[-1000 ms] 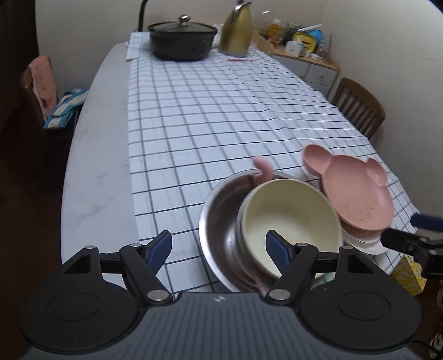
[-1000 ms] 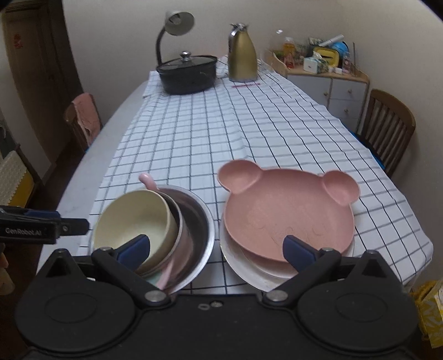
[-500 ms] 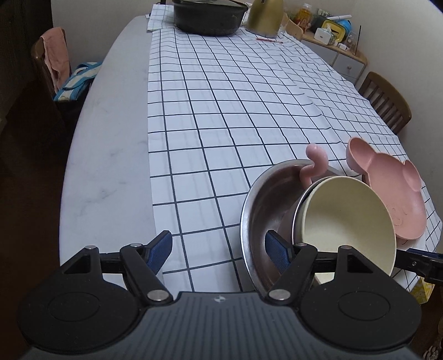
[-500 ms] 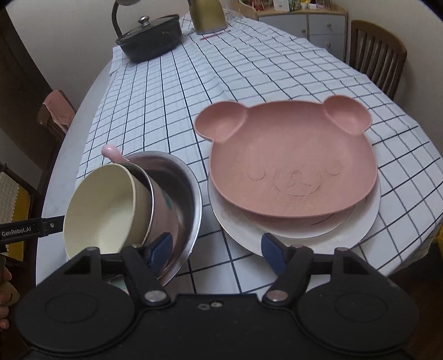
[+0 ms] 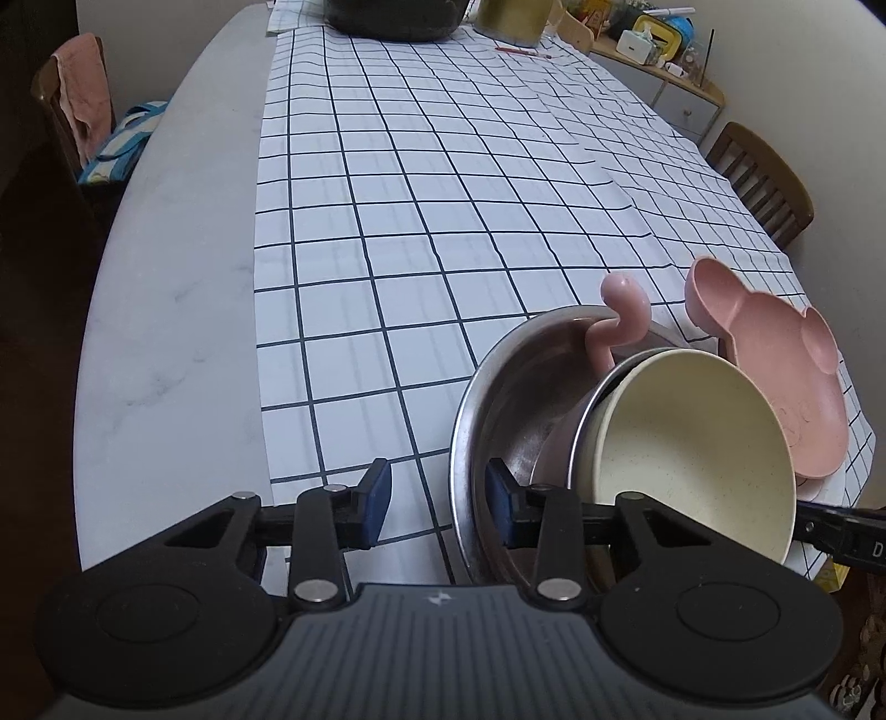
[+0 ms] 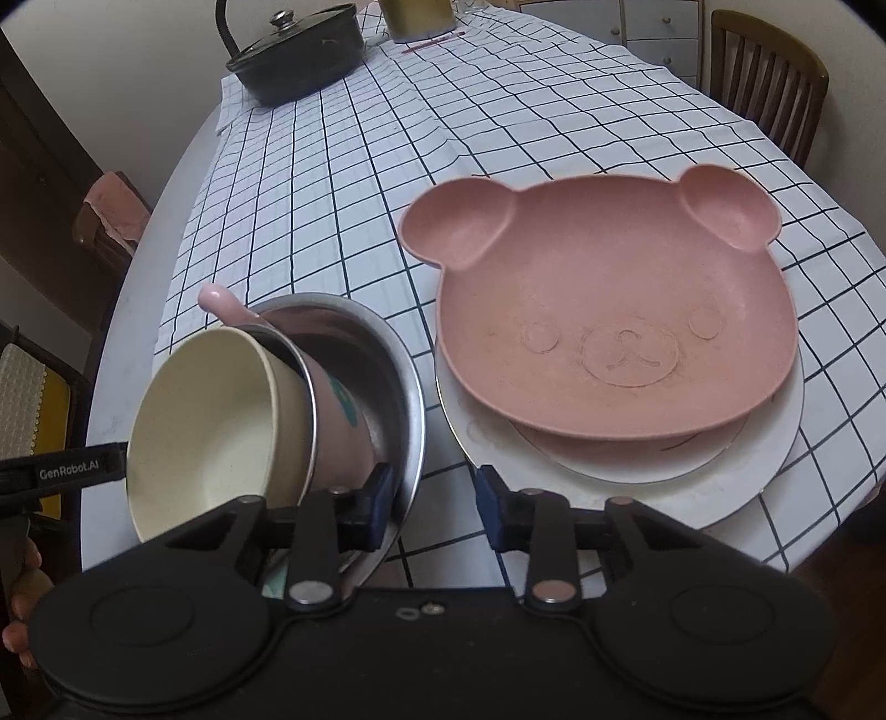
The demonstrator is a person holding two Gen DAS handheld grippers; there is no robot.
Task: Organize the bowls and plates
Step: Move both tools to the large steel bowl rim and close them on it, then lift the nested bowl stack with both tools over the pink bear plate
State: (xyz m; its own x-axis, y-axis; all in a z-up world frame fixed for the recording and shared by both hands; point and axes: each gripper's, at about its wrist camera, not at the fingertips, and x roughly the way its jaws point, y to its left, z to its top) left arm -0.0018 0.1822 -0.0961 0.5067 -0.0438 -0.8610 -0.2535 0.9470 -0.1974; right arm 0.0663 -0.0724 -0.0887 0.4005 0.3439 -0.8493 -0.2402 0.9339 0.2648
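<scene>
A steel bowl [image 5: 498, 399] [image 6: 398, 382] stands at the near table edge. A pink cup with a handle [image 5: 623, 315] [image 6: 338, 415] lies tilted in it, with a cream bowl [image 5: 692, 448] [image 6: 210, 421] nested in the cup. A pink bear-shaped plate [image 6: 609, 310] [image 5: 786, 360] rests on a white plate [image 6: 664, 487]. My left gripper [image 5: 437, 493] is open, its jaws astride the steel bowl's left rim. My right gripper [image 6: 434, 498] is open, its jaws astride the steel bowl's right rim.
A checked tablecloth [image 5: 421, 183] covers the table. A black lidded pot [image 6: 296, 52] and a gold kettle [image 6: 418, 14] stand at the far end. Wooden chairs [image 6: 769, 77] [image 5: 761, 183] stand on the right; one with a pink towel [image 5: 83, 105] on the left.
Both grippers have moved down and closer to the dishes, and their jaws have narrowed. The left one shifted left relative to the steel bowl; its rim now lies between each gripper's jaws.
</scene>
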